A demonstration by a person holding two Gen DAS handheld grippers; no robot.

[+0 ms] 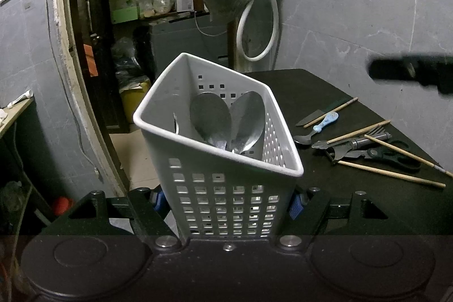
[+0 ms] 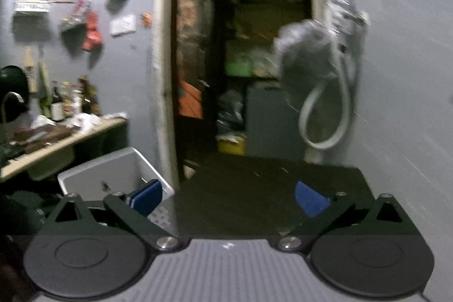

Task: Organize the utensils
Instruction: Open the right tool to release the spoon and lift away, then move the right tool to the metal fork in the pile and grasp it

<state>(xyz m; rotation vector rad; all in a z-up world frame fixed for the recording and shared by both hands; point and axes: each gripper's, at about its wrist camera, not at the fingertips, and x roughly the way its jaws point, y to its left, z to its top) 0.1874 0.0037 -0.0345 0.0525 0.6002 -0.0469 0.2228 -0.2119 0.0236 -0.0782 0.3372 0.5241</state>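
While perforated plastic caddy (image 1: pixel 226 188) holds spoons (image 1: pixel 226 118), glossy

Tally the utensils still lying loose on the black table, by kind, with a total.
Chopsticks: 4
Small spoon with blue handle: 1
Knife: 1
Fork: 1
Peeler: 1
Scissors: 1
Total: 9

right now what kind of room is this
Probably a home kitchen or utility corner: a white utensil caddy with spoons, cutlery and chopsticks on a black table, and bottles on a cluttered counter.
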